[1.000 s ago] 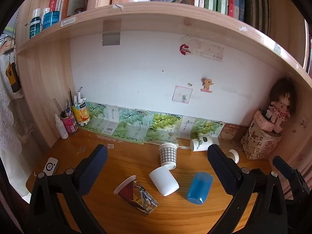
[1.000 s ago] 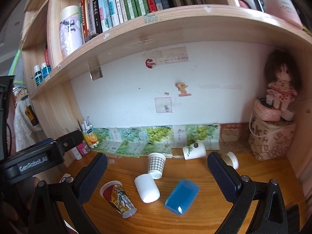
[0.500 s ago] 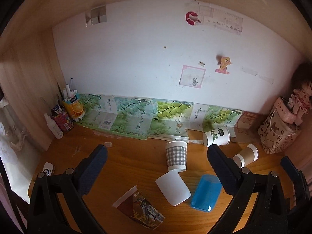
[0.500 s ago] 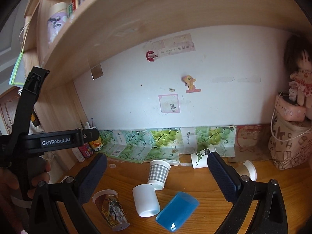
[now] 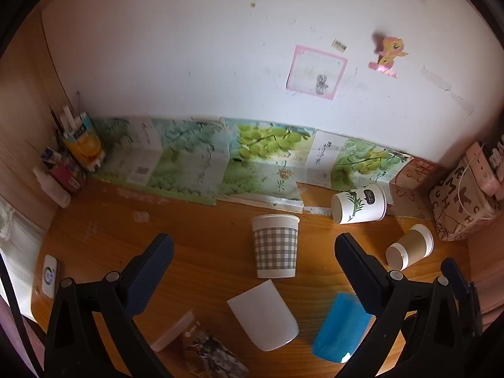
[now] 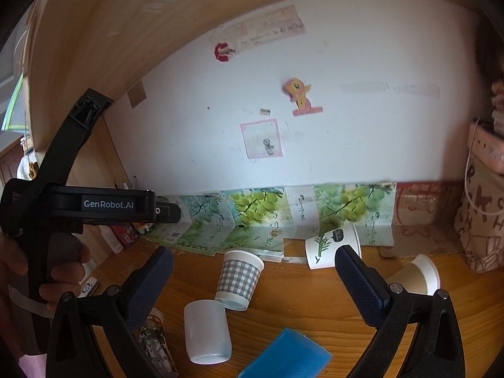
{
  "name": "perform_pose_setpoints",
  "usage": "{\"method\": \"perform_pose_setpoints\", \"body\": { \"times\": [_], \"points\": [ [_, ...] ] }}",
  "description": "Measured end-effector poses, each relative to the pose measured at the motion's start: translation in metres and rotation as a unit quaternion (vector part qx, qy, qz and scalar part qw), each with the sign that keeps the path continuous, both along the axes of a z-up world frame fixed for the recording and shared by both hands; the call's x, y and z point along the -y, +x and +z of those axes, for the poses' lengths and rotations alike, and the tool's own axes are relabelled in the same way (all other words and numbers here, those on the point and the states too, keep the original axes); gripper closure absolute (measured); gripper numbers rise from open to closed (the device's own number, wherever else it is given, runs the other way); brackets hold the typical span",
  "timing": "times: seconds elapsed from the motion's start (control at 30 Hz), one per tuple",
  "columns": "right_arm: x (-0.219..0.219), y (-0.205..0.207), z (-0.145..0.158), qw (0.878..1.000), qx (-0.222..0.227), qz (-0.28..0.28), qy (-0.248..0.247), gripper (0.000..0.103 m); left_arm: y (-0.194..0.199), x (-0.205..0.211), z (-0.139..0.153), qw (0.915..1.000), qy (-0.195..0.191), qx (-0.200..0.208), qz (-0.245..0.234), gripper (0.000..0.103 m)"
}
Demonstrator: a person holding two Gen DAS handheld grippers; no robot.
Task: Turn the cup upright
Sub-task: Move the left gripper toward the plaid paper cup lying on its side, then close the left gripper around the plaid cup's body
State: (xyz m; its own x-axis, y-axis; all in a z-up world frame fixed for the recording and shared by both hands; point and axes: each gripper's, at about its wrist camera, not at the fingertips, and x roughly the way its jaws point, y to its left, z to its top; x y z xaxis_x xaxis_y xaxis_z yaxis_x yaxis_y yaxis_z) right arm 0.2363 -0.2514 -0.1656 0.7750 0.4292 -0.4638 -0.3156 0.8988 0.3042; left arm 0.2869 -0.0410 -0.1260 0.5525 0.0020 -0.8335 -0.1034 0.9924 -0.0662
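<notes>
**A:** What has changed in the last second?

**B:** I have brought both tools forward and low, in under the shelf. The books above have dropped out of sight, and the cups now fill the lower half of each view. My left tool [image 5: 252,258] is spread wide and holds nothing; my right tool [image 6: 253,267] is the same. So I judge this is still the approach, with no cup touched yet.

**A:** Where is the cup you mean to flip?

**B:** The checked cup [image 5: 275,245] sits between my left tool's fingers in that view, wide mouth down on the table [image 5: 195,239], so it is inverted. The white cup [image 5: 263,315] lies on its side just in front of it, nearly touching, and the blue cup [image 5: 341,327] lies to its right. The printed cup [image 5: 201,349] lies nearest me on the left.

**A:** Room to move?

**B:** Tight behind. The leaf-print cup [image 5: 359,203] lies against the wall, the brown cup [image 5: 409,247] near the patterned bag [image 5: 456,208]. To the left the table is open up to the pen holders [image 5: 77,154]. I would lift the cup toward me, because the shelf hangs close overhead.
</notes>
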Motion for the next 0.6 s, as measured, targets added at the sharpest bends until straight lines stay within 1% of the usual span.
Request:
{"method": "perform_pose_setpoints", "body": {
  "times": [0.07, 0.17, 0.27, 0.37, 0.53, 0.6],
  "points": [
    [0.004, 0.007, -0.007, 1.000, -0.014, -0.006, 0.006, 0.000, 0.008, 0.001, -0.007, 0.9997, -0.019, -0.013, -0.002, 0.001],
    [0.008, 0.018, -0.019, 0.999, -0.035, -0.014, 0.009, 0.000, 0.022, 0.005, -0.022, 0.9986, -0.032, -0.042, -0.008, 0.001],
    [0.013, 0.026, -0.029, 0.998, -0.054, -0.020, 0.015, 0.000, 0.036, 0.010, -0.041, 0.9965, -0.031, -0.076, -0.015, 0.001],
    [0.016, 0.033, -0.039, 0.997, -0.068, -0.029, 0.013, 0.000, 0.048, 0.010, -0.057, 0.9933, -0.046, -0.104, -0.024, 0.001],
    [0.019, 0.042, -0.051, 0.995, -0.089, -0.034, 0.018, 0.000, 0.064, 0.010, -0.084, 0.9884, -0.044, -0.145, -0.017, 0.001],
    [0.018, 0.044, -0.054, 0.995, -0.094, -0.033, 0.018, 0.000, 0.069, 0.010, -0.095, 0.9857, -0.043, -0.163, -0.014, 0.003]
  ]
}}
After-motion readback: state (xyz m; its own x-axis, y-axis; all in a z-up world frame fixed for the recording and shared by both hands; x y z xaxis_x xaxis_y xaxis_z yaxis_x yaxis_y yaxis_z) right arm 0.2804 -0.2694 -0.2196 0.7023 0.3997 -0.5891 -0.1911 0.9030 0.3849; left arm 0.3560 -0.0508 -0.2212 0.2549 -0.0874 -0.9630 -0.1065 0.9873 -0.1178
